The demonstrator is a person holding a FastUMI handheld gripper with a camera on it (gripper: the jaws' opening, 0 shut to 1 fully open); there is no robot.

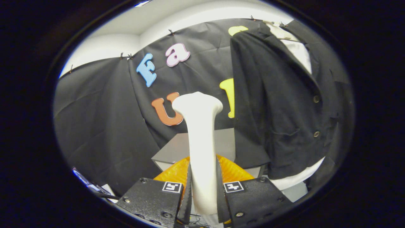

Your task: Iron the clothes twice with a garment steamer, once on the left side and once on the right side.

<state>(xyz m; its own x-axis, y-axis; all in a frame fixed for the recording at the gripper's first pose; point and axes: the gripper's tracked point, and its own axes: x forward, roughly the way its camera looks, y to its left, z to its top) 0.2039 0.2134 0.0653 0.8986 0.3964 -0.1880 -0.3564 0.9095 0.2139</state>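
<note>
My tongs [204, 190] pinch the white steamer [201, 139] upright, the black jacket [278, 101] hangs to its right, not touched yet, so I think I must next bring its head against the cloth.

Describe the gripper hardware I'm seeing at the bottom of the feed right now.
The gripper has two blocky carriages with a rough, speckled finish, fastened by round screws. Each carries a small square black-and-white marker near its inner top corner. The fingers are thin, upright blades with ribbed pads on their inner faces. Thin cables show below, between the carriages.
</note>
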